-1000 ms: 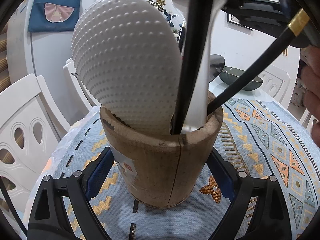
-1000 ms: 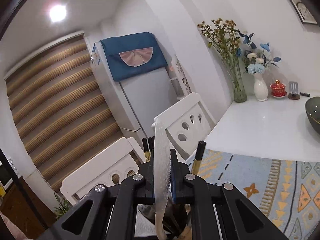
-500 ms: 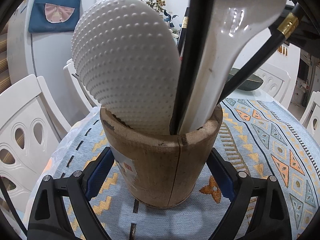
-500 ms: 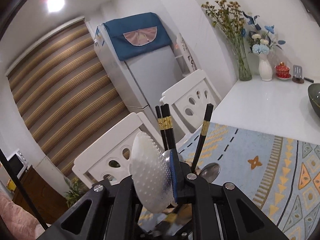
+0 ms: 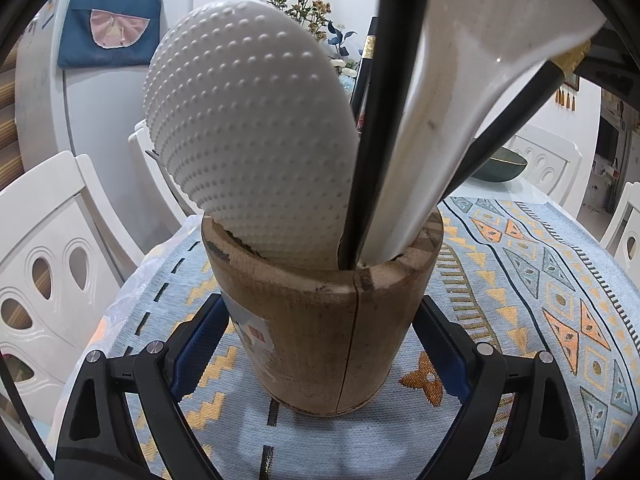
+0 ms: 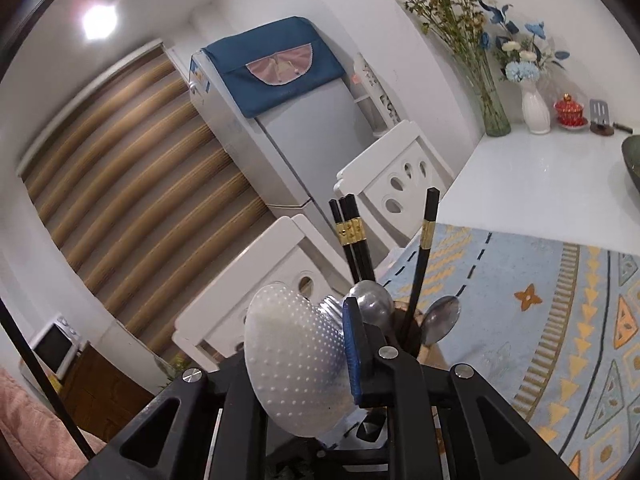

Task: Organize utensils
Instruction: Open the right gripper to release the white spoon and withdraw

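A wooden utensil holder (image 5: 320,328) stands on the patterned mat, and my left gripper (image 5: 320,320) is shut on it, blue pads against both sides. It holds a white dotted rice paddle (image 5: 252,140), black chopsticks (image 5: 380,120) and a second white paddle (image 5: 440,120) leaning right. From above, my right gripper (image 6: 304,376) hangs over the holder with its jaws opening. That paddle (image 6: 296,364) sits loosely between them, face toward the camera, hiding the left finger. Chopsticks (image 6: 352,240) and two metal spoons (image 6: 372,304) stick up just beyond.
The blue patterned mat (image 5: 540,280) covers the near part of a white table (image 6: 540,184). White chairs (image 5: 48,280) crowd the left side. A dark bowl (image 5: 500,164) sits farther back, with flower vases (image 6: 496,112) against the wall and a fridge (image 6: 304,136) behind.
The paddle in my right gripper swung from edge-on to face-on and sank into the holder. The right gripper tipped downward over the holder. My left gripper and the holder stayed still.
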### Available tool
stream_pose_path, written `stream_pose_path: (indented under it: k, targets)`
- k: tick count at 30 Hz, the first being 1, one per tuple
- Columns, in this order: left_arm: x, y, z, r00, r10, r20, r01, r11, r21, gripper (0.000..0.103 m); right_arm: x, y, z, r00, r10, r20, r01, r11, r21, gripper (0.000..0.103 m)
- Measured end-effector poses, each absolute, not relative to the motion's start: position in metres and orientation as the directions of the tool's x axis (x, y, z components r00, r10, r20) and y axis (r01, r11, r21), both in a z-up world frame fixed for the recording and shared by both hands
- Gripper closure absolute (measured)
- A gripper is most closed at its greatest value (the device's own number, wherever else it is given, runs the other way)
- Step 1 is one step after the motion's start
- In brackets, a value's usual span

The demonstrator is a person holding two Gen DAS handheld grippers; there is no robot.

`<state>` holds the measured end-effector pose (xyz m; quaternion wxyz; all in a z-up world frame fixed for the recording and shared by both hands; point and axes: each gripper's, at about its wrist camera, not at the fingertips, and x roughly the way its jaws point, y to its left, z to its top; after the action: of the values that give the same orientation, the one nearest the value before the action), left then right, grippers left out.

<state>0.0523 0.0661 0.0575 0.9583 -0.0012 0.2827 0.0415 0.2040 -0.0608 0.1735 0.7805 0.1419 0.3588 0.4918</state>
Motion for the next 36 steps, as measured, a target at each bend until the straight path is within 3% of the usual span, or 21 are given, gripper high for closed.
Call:
stream_pose_path:
  k: [11, 17, 36]
  targets:
    - [0.052, 0.067, 0.058, 0.836, 0.077, -0.543, -0.079, 0.997, 0.019, 0.01, 0.216, -0.059, 0.171, 0.252, 0.863, -0.438, -0.609, 0.493, 0.622, 0.086]
    - [0.052, 0.067, 0.058, 0.836, 0.076, -0.543, -0.079, 0.997, 0.018, 0.01, 0.226, -0.062, 0.174, 0.237, 0.888, -0.394, -0.568, 0.455, 0.685, 0.086]
    - [0.053, 0.067, 0.058, 0.836, 0.075, -0.543, -0.079, 0.997, 0.015, 0.009, 0.23, -0.024, 0.143, 0.184, 0.71, -0.679, -0.584, 0.635, 0.506, 0.081]
